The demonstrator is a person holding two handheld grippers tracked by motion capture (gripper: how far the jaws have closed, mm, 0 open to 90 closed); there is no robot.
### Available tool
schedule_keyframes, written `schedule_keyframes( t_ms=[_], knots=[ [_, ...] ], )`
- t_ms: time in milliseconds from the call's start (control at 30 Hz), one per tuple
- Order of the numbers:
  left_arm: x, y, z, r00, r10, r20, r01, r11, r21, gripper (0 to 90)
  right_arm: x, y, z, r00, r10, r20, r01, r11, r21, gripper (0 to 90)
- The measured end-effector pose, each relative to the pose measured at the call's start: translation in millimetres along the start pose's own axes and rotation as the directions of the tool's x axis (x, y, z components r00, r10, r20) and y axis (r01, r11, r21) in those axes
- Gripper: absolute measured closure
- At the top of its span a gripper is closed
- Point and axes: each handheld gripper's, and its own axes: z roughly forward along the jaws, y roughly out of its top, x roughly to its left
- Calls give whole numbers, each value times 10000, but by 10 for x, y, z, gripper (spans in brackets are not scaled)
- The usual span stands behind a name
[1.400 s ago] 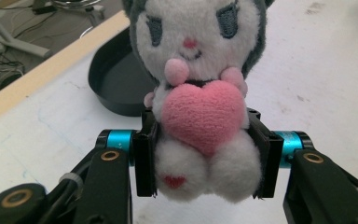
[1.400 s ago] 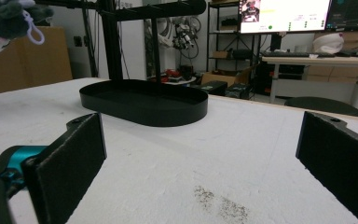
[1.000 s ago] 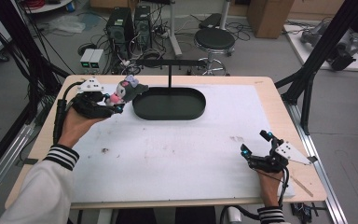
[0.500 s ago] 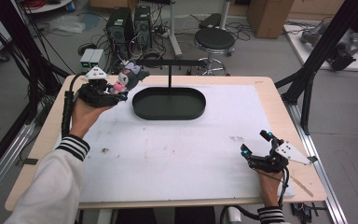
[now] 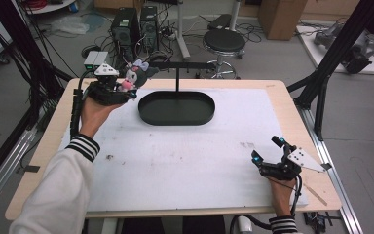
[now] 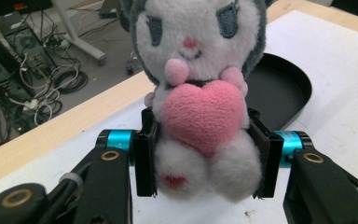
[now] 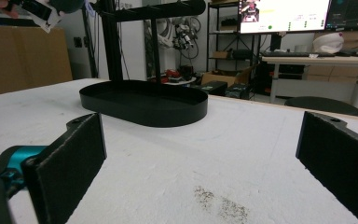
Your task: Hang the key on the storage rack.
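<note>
Near right on the desk (image 5: 185,161), the right hand-held gripper (image 5: 268,152) rests with jaws spread, empty. Far left, raised beside the black tray (image 5: 176,108), the left hand-held gripper (image 6: 204,158) pinches the plush toy (image 6: 200,84) across its soft lower body; it looks light and squashy, so a mid-body hold suits it.

Black tray (image 5: 176,108) w/ upright stand (image 5: 177,73) blocks table's far-centre; rest open.

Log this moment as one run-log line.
left gripper: shut on plush toy, raised by stand's bar | right gripper: open, resting on table | tray: empty
</note>
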Motion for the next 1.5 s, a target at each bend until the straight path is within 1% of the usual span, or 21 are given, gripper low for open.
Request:
schedule_keyframes(
  t_ms=[167,233,300,367,433,567,600,667,700,767,867,967,1067,1233,1333,1400,1467,1500],
  knots=[
    [16,38,38,9995,-270,-191,270,9996,-13,541,0,0,0,10000,2,0,-2,10000,0,5],
    [12,61,59,9991,-276,-326,278,9996,60,541,1,0,-1,10000,26,-8,-26,10000,11,5],
    [13,76,83,9990,-332,-298,336,9993,132,541,0,0,-1,10000,27,-15,-27,10000,8,5],
    [13,93,111,9988,-255,-425,267,9993,261,541,1,0,-1,10000,36,-16,-36,10000,9,5],
    [19,98,134,9983,-413,-412,422,9989,210,541,1,0,-1,10000,34,-13,-34,10000,8,5],
    [42,80,186,9970,-520,-567,542,9978,393,541,0,-1,0,10000,60,1,-60,10000,-7,5],
    [47,80,193,9966,-558,-608,581,9976,364,541,0,-1,0,10000,60,1,-60,10000,-7,5],
    [56,83,203,9962,-700,-512,713,9971,247,541,0,-1,0,10000,64,4,-64,10000,-8,5],
    [54,88,207,9963,-681,-520,694,9973,238,541,-1,-1,0,10000,56,9,-56,10000,-17,5],
    [46,111,221,9967,-518,-628,541,9979,351,541,-1,0,-1,10000,88,5,-88,10000,-6,5],
    [32,170,228,9963,-583,-638,597,9980,192,541,0,-1,-1,10000,87,13,-87,10000,0,5],
    [23,228,244,9963,-494,-701,512,9984,234,541,2,-1,-2,9999,104,11,-104,9999,11,5],
    [13,274,270,9958,-487,-780,509,9984,255,540,0,-1,-1,10000,60,6,-60,10000,-9,5],
    [23,281,312,9945,-583,-865,604,9979,225,541,3,-1,-4,10000,93,-3,-93,10000,31,5],
    [33,270,329,9944,-667,-823,687,9974,224,541,2,-1,-5,10000,93,-11,-93,10000,33,5],
    [32,261,341,9941,-555,-933,586,9978,306,541,1,0,-4,9999,100,-3,-100,9999,34,5],
    [48,234,345,9926,-679,-1005,708,9972,256,541,-1,0,-4,10000,95,-2,-95,10000,25,5],
    [53,227,347,9922,-688,-1037,723,9969,303,541,-1,0,-4,10000,90,-5,-90,10000,29,5]
  ],
)
